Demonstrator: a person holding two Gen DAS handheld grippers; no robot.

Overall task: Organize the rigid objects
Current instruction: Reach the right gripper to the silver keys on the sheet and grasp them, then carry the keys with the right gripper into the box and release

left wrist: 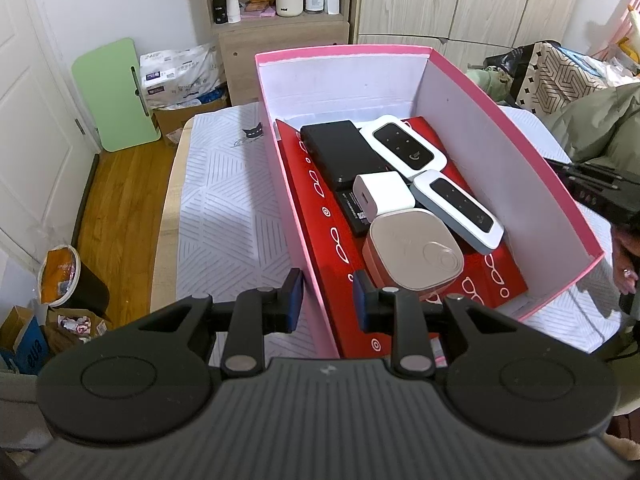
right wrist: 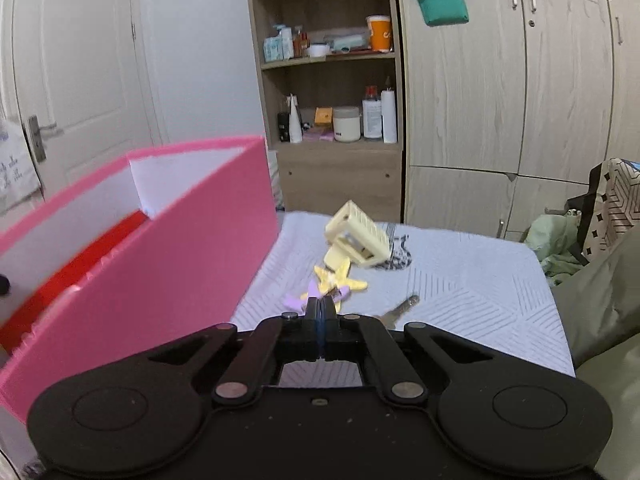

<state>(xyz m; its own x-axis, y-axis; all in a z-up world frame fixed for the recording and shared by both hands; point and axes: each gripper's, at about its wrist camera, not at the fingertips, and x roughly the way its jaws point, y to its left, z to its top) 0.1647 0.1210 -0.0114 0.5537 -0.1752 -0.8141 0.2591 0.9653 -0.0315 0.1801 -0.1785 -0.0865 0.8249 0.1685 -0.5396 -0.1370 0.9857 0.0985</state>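
Note:
In the left wrist view a pink box (left wrist: pixel 516 128) sits on the bed, lined with a red sheet. It holds a black device (left wrist: pixel 340 150), two white pocket routers (left wrist: pixel 404 146) (left wrist: pixel 460 210), a white charger cube (left wrist: pixel 384 194) and a beige square case (left wrist: pixel 412 248). My left gripper (left wrist: pixel 326 300) is open, astride the box's near left wall, empty. In the right wrist view my right gripper (right wrist: pixel 320 306) is shut on a keychain: a yellow star (right wrist: pixel 340 276), a purple charm (right wrist: pixel 294 300) and a cream hair clip (right wrist: pixel 358 236) hang from it beside the box's outer wall (right wrist: pixel 160 272).
A metal key (right wrist: pixel 400 310) shows right of the right fingers. The bed's striped white cover (right wrist: pixel 460 280) lies around the box. A wooden shelf unit (right wrist: pixel 332 92) and wardrobe stand behind. A bin (left wrist: pixel 68 276) and cartons stand on the floor at left. A green jacket (left wrist: pixel 600 120) lies at right.

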